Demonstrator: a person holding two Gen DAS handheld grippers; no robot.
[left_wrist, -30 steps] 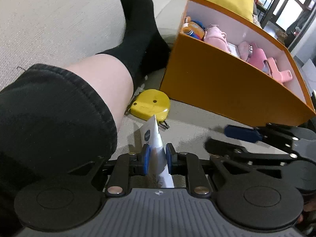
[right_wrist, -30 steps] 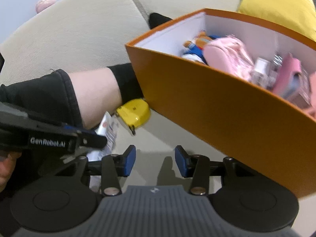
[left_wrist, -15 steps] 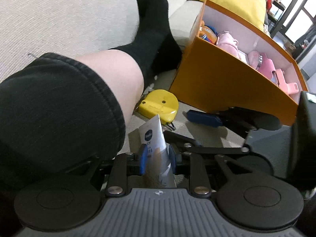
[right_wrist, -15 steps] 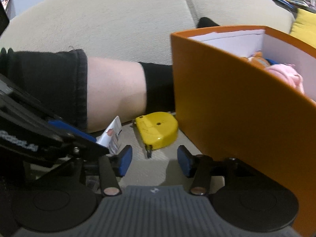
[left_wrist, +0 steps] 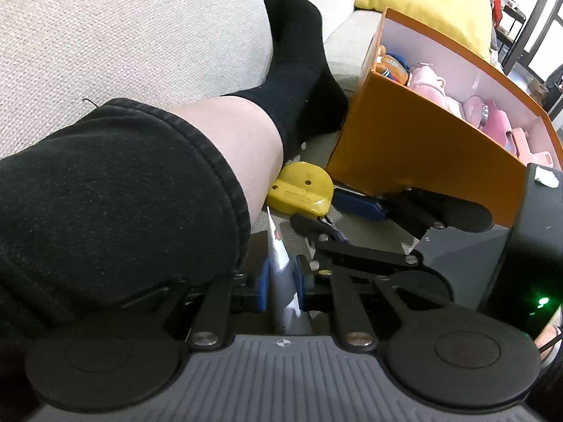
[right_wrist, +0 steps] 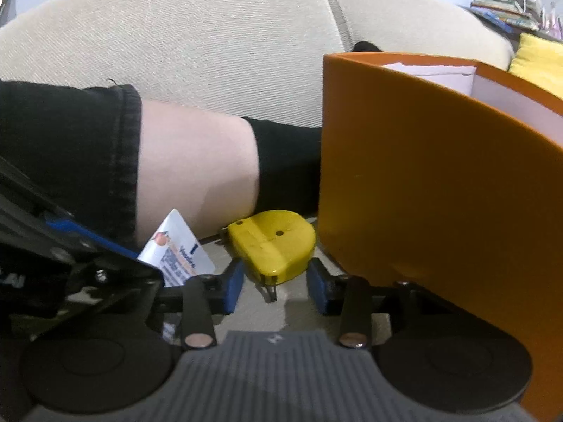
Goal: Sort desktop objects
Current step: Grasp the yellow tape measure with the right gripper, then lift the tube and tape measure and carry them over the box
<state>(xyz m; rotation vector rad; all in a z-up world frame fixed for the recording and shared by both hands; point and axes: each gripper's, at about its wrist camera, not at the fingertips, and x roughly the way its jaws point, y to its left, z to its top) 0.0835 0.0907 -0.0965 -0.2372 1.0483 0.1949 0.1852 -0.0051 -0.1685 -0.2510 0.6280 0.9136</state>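
The right gripper (right_wrist: 274, 286) has closed in, spread, on the tape measure (right_wrist: 272, 242) at lower centre beside the box (right_wrist: 440, 193), rigid, slick, best pinched across its flat sides, while the left gripper (left_wrist: 280, 281) pinches a tube (left_wrist: 278, 256).

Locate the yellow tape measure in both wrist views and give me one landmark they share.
Left wrist view: the yellow tape measure lies just above centre, between the bare leg and the orange box.
Right wrist view: it sits at centre, just ahead of the open right gripper.
Shared landmark: the orange box, immediately right of the tape measure in both.
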